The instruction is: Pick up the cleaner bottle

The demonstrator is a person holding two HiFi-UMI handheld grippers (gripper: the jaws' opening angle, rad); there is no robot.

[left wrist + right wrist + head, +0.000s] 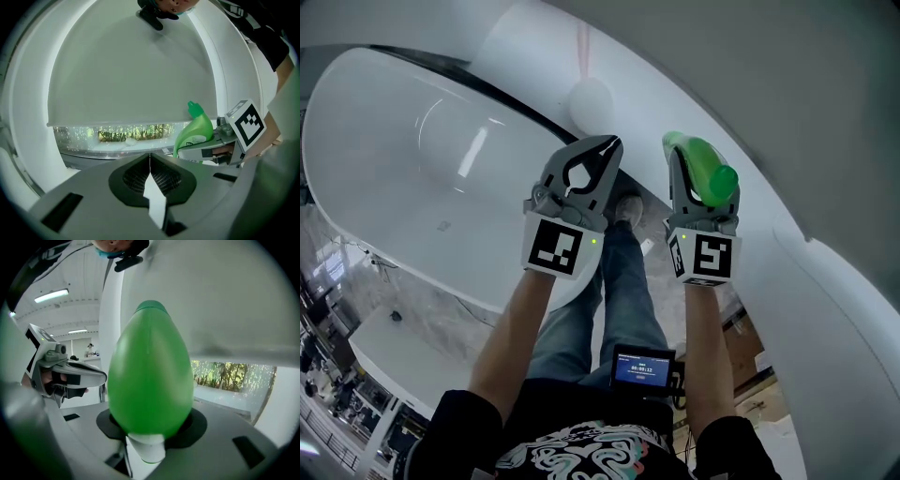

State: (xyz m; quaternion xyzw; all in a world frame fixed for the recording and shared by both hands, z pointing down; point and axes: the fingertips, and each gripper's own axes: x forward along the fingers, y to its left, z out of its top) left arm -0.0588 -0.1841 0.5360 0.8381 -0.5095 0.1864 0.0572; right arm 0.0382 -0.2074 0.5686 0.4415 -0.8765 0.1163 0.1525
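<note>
We look steeply down past two outstretched forearms, each hand holding a gray two-jaw gripper with a black-and-white marker cube at its base. The right gripper (682, 159) is clamped on the cleaner bottle (709, 167), a glossy bright green plastic bottle that is lifted clear of any surface and lies between the jaws. In the right gripper view the bottle (150, 376) fills the middle of the picture as a smooth green egg shape seated in the dark throat of the gripper. In the left gripper view the same bottle (194, 131) appears at the right, standing upright with its green cap on top and a pale label on its body, gripped low down by the right gripper (208, 151). The left gripper (602, 148) is held up just beside the right one, and its jaws are pressed together with nothing between them; its own view shows the two tips meeting in a thin line (150, 161). Below and to the left lies a large white oval bathtub (412, 159). Between the arms we see blue jeans (623, 291), a shoe (628, 208) and a small lit screen (643, 367) at the waist.
</note>
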